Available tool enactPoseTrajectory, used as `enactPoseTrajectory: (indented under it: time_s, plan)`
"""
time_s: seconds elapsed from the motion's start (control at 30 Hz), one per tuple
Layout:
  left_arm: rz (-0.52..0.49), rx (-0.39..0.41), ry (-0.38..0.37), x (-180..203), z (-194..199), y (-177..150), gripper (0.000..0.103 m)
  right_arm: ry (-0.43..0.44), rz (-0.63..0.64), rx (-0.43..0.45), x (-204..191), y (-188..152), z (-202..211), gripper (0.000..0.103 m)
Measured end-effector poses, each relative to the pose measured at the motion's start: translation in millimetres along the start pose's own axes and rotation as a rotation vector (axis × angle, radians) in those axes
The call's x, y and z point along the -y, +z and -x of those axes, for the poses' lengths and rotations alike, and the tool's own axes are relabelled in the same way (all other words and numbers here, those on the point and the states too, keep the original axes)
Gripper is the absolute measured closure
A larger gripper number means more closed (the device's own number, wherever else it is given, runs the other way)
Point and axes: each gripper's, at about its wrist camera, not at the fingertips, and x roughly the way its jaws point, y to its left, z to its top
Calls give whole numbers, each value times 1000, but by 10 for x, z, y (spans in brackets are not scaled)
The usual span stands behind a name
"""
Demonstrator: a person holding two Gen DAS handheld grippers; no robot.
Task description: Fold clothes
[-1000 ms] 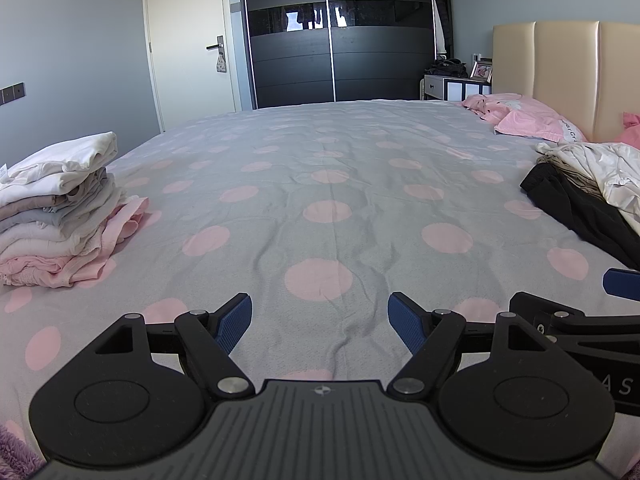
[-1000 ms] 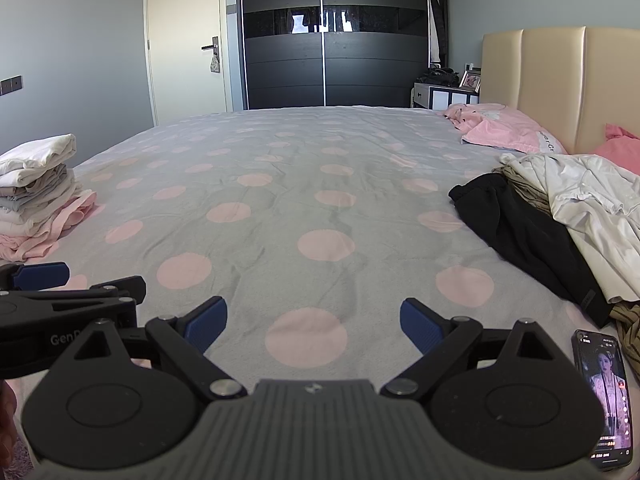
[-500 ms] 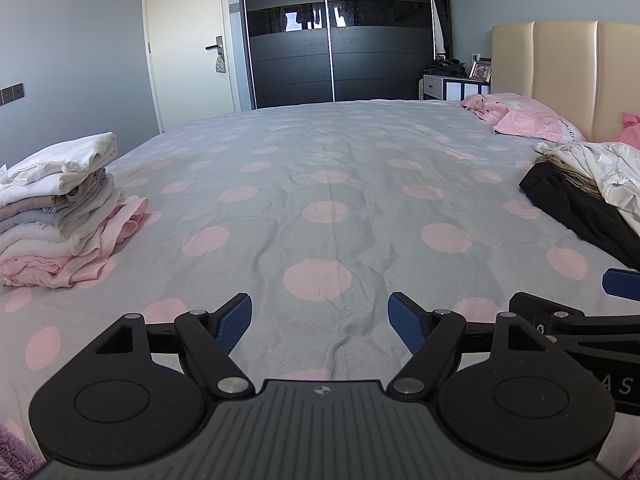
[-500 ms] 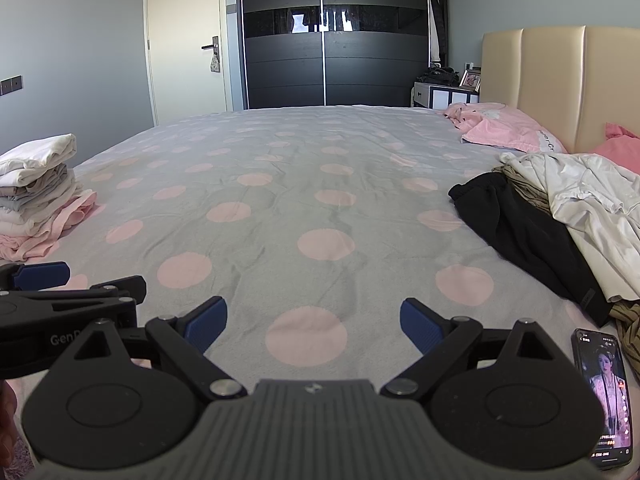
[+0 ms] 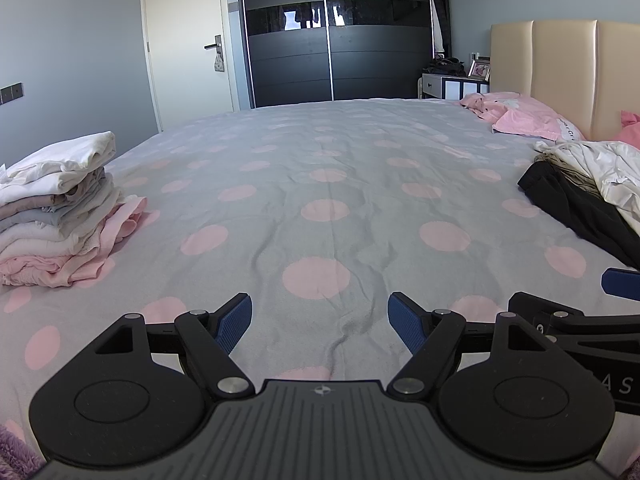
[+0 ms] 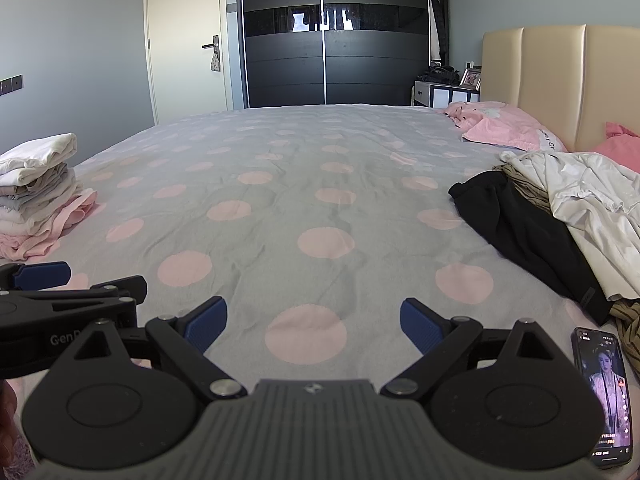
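Both my wrist cams sit low and close over the bed [image 5: 320, 184], facing the wardrobe [image 6: 336, 32]; right cam sits further right; both share the whole bed.

Two grippers are in view, the left gripper [image 5: 320, 322] and the right gripper [image 6: 314, 326]. One stack of folded clothes [image 5: 56, 208] lies far to their left, one heap of unfolded clothes [image 6: 560, 216] to their right. One phone [image 6: 604, 396] rests just right of the right gripper. Ahead to the right lies one pink pillow [image 6: 508, 128].
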Motion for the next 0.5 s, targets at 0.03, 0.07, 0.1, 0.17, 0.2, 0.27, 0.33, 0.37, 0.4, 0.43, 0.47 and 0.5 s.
enactPoseTrajectory:
  time_s: [0.03,0.07,0.1,0.17,0.2,0.27,0.33,0.37,0.4,0.43,0.47,0.5]
  plan:
    - [0,0,0,0,1,-1,29,0,0,0,0,0,1,8]
    - [0,0,0,1,2,-2,29,-1,0,-1,-1,1,-1,8]
    - [0,-1,0,3,2,-3,29,0,0,-1,1,1,-1,8]
    - [0,0,1,3,7,-6,29,0,-1,-2,5,1,1,8]
    - [-1,0,1,6,9,-7,29,0,-1,-2,6,1,3,8]
    - [0,0,2,9,12,-8,29,1,-1,-2,7,1,5,8]
    - [0,0,2,7,12,-9,29,1,-1,-3,6,2,5,8]
    - [0,0,2,6,12,-10,29,0,-1,-3,5,2,6,8]
    - [0,0,2,9,13,-10,29,0,-1,-3,5,0,6,8]
    - [0,0,2,10,14,-10,29,0,-1,-2,5,0,7,8]
    - [0,1,3,12,17,-12,29,0,-1,-2,4,0,7,8]
    - [0,1,3,13,18,-13,29,0,0,-1,3,-1,7,8]
